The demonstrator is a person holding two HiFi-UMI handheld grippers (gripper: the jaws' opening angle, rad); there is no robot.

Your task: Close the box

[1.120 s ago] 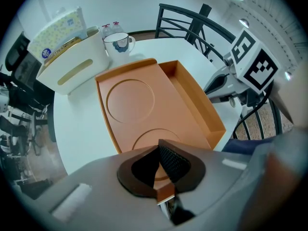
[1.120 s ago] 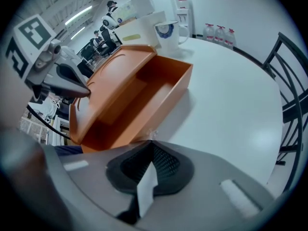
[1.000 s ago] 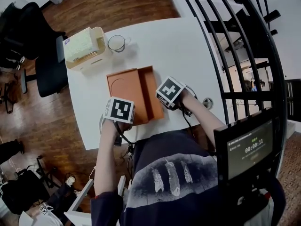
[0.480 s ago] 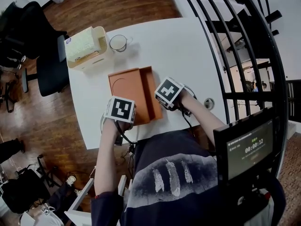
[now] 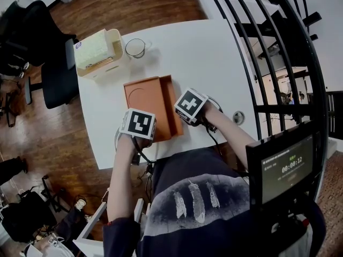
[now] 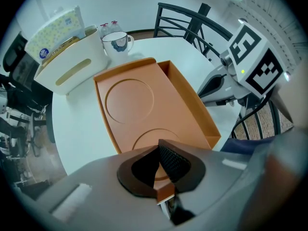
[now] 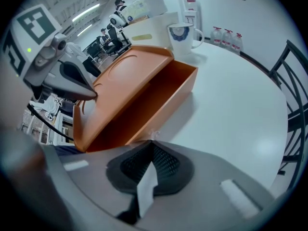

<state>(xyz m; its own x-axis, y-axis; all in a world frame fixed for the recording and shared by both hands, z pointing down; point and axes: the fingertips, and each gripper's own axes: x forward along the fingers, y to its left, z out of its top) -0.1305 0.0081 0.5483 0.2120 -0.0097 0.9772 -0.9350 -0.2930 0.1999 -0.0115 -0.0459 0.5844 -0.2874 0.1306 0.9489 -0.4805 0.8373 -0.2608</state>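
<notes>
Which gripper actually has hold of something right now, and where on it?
The left gripper's jaws are shut on the orange lid at its near end, with the lid tilted over the box. The right gripper holds nothing.

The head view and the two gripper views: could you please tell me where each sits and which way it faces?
Head view: on the person's head, looking steeply down at the table and orange box; torso, forearms, left gripper, right gripper show.
Left gripper view: on the left gripper, facing along the lid toward the mug; its jaws pinch the lid.
Right gripper view: on the right gripper, facing into the box under the tilted lid; jaws visible.
Shared: each gripper view shows the other gripper.
</notes>
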